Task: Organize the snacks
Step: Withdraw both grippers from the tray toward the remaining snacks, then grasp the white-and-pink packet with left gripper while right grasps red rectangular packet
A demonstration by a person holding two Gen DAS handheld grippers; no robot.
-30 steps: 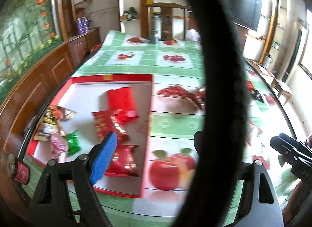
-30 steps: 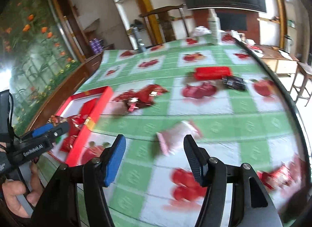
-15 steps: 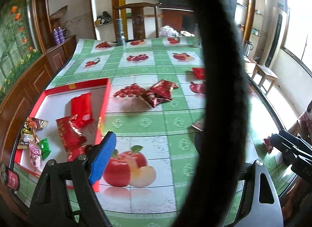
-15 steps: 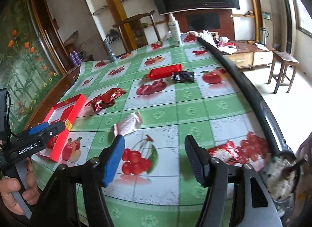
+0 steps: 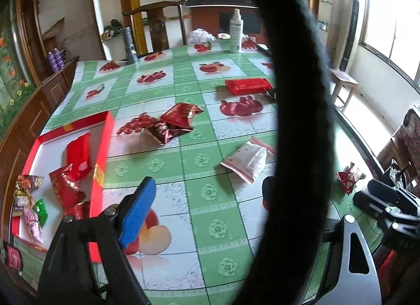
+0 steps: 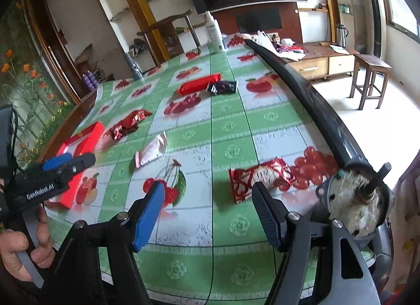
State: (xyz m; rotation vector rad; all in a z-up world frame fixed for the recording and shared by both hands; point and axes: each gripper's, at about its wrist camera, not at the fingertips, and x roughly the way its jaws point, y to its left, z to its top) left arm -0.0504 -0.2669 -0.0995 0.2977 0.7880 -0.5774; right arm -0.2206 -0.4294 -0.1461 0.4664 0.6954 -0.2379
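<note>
A red tray (image 5: 103,153) at the table's left holds several red and mixed snack packets. Loose on the green fruit-print cloth lie two dark red packets (image 5: 173,121), a pink-white packet (image 5: 246,160), a long red packet (image 5: 248,86) and a dark purple one (image 6: 221,87). My left gripper (image 5: 202,202) hovers open over the cloth right of the tray, its right finger partly hidden by a black cable (image 5: 302,121). My right gripper (image 6: 208,215) is open and empty, with a red-and-white packet (image 6: 260,176) just beyond its right finger.
The table's dark rim (image 6: 315,95) curves along the right, with a round container of white fluff (image 6: 357,200) at the near corner. A spray bottle (image 5: 235,31) and a grey flask (image 5: 130,48) stand at the far end. A hand (image 6: 21,247) holds the left gripper.
Both views have swung to the right: the tray slid to the left edge and the loose packets came into view. The red-and-white packet now lies close ahead of the right gripper's fingers.
</note>
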